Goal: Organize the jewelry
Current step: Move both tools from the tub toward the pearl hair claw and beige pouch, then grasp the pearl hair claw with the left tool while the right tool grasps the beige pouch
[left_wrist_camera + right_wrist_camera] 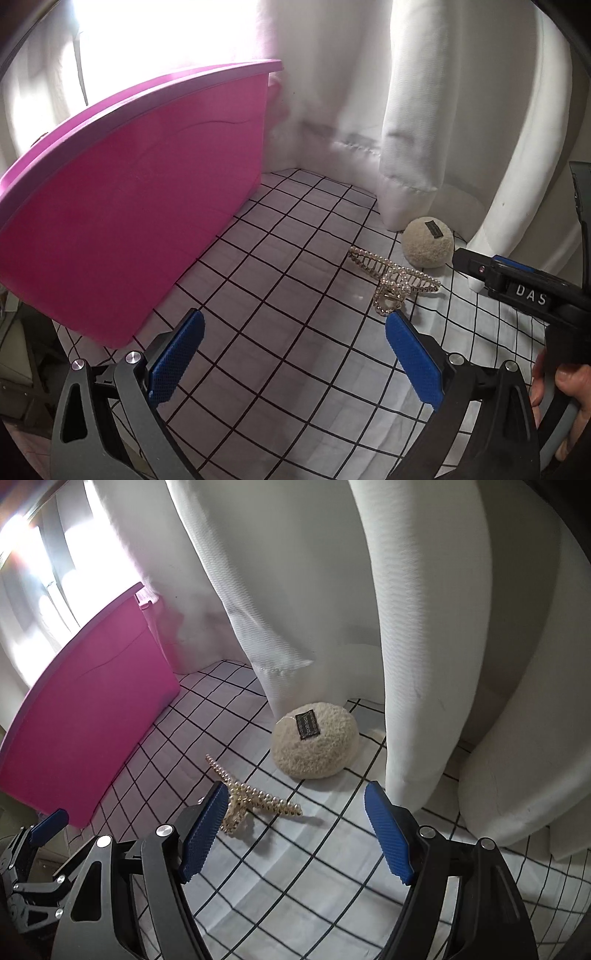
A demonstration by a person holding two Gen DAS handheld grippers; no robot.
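A gold pearl-studded hair claw clip [393, 277] lies on the checked cloth; it also shows in the right wrist view [255, 799]. A fluffy cream round pouch with a dark label [428, 242] lies just behind it, also in the right wrist view [316, 740]. A pink box [129, 206] stands at the left, also seen from the right wrist [85, 720]. My left gripper [295, 323] is open and empty, its right fingertip beside the clip. My right gripper [297, 794] is open and empty just short of the clip and pouch; it shows in the left wrist view [480, 271].
White curtains [424, 627] hang down to the cloth right behind the pouch and along the right. The white cloth with a black grid [277, 295] covers the surface. The table's edge drops off at the lower left by the pink box.
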